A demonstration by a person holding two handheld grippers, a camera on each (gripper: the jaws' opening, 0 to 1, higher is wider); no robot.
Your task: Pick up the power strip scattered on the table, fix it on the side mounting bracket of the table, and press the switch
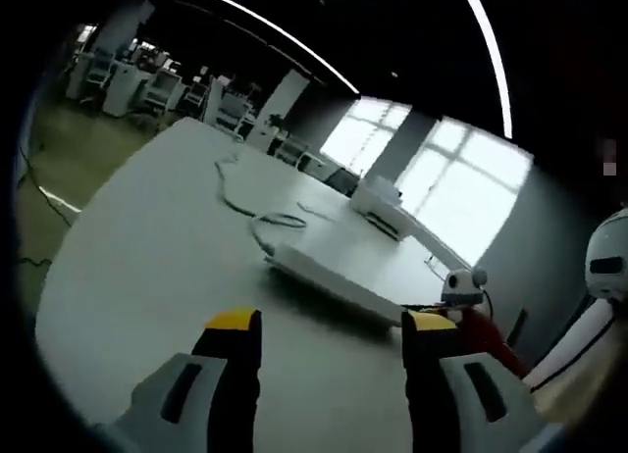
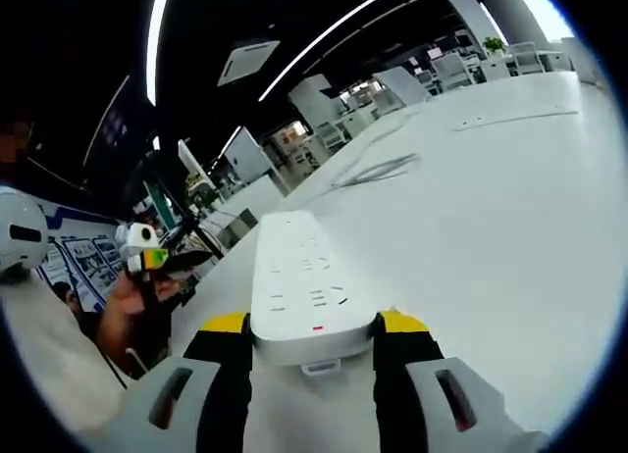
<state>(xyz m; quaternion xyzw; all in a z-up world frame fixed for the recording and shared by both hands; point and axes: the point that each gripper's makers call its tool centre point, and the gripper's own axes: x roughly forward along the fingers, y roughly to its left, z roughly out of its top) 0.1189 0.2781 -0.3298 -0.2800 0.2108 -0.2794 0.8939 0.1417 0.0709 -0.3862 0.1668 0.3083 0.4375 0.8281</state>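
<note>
A long white power strip (image 2: 302, 291) with several sockets points away from me, its near end between the pads of my right gripper (image 2: 314, 326), which is shut on it. A small red mark shows on that near end. In the left gripper view the same power strip (image 1: 329, 276) stretches across the white table (image 1: 157, 257), with its cable (image 1: 235, 193) curling off behind it. My left gripper (image 1: 332, 326) stands open in front of the strip, holding nothing. The right gripper (image 1: 461, 291) is at the strip's right end. I cannot tell whether the strip is off the table.
A white box (image 1: 378, 198) stands further back on the table. A loose cable (image 2: 378, 169) lies on the tabletop beyond the strip. A person's hand (image 2: 118, 321) holds the left gripper (image 2: 142, 252) at the table's edge. Desks and chairs fill the room behind.
</note>
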